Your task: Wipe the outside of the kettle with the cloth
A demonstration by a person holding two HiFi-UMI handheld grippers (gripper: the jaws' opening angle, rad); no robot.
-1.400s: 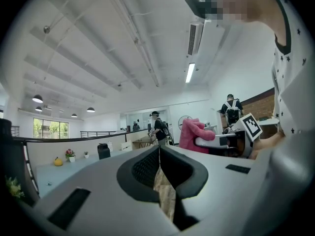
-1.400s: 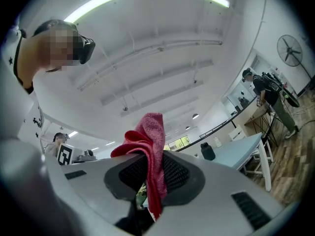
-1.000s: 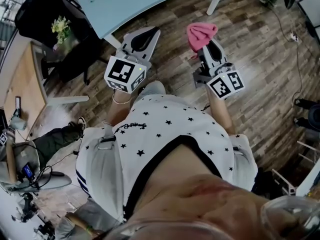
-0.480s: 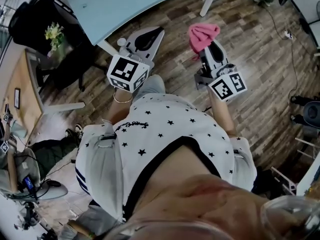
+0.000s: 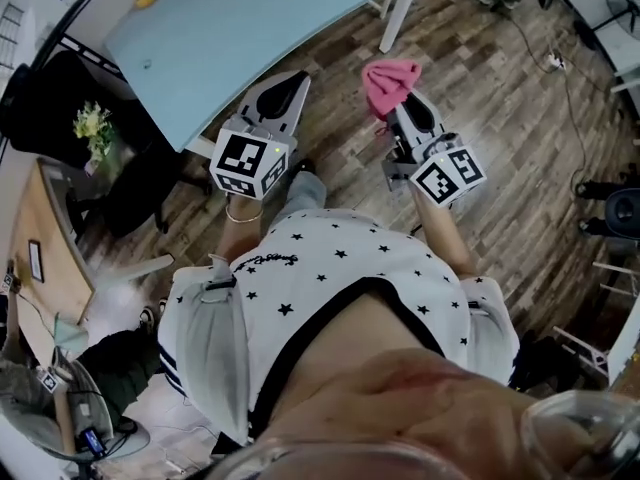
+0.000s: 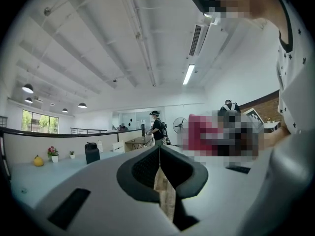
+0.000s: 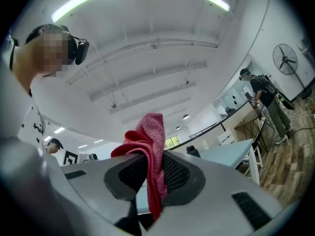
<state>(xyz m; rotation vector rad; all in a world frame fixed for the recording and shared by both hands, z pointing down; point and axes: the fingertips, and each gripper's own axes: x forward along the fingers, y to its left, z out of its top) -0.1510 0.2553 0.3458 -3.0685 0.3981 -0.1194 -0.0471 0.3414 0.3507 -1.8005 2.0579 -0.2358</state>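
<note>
1. The desk (image 5: 250, 18) is now showing wider ahead of both tongs than a second ago.
2. The right tongs (image 5: 405, 108) are pinching the pink cloth (image 5: 390, 76), which is bunching over their tips.
3. The left tongs (image 5: 292, 83) are pressing together, holding nothing.

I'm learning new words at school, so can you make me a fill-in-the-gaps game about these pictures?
1. The right gripper pinches a pink ___.
2. The jaws of the left gripper are ___.
3. The table top is light ___.
4. The floor is made of ___ planks.
Missing words: cloth; shut; blue; wood.
</note>
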